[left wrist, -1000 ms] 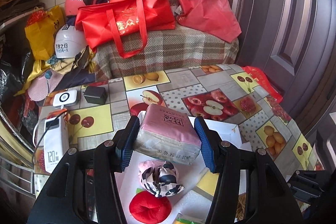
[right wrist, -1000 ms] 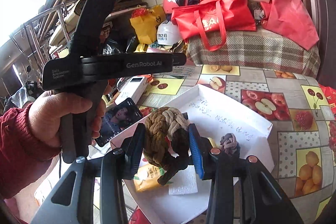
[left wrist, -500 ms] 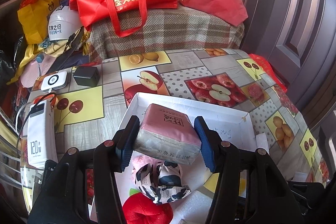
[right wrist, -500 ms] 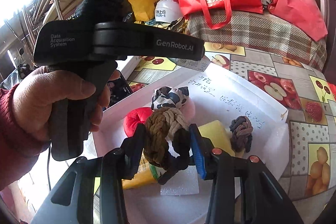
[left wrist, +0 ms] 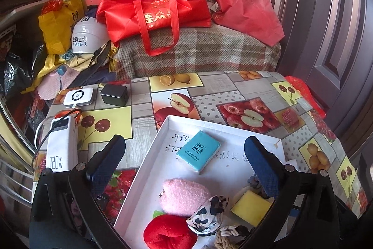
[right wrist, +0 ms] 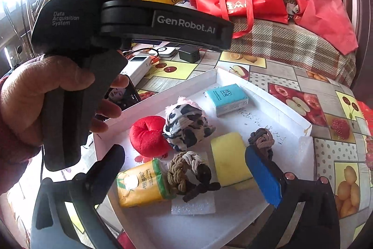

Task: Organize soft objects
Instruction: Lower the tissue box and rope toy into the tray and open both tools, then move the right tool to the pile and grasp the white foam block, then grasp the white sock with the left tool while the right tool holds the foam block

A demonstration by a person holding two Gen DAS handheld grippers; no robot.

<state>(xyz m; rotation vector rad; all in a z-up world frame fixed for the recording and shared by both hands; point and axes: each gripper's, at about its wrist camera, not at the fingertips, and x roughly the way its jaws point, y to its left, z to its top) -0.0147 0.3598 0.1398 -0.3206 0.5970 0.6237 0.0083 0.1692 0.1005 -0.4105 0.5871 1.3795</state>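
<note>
- Left gripper (left wrist: 184,161): jaws opening wide, nothing held; blue tissue pack (left wrist: 198,154) lies in the white tray (left wrist: 139,179).
- Right gripper (right wrist: 186,169): jaws opening, empty; braided rope knot (right wrist: 188,170) rests below.
- Both likely light, compressible; grip across the middle.

Daylight floods in from the upper left of the right wrist view, blown out to white glare. Both views are sharp and evenly bright at centre, with strong fisheye bending and dark vignetted corners.
</note>
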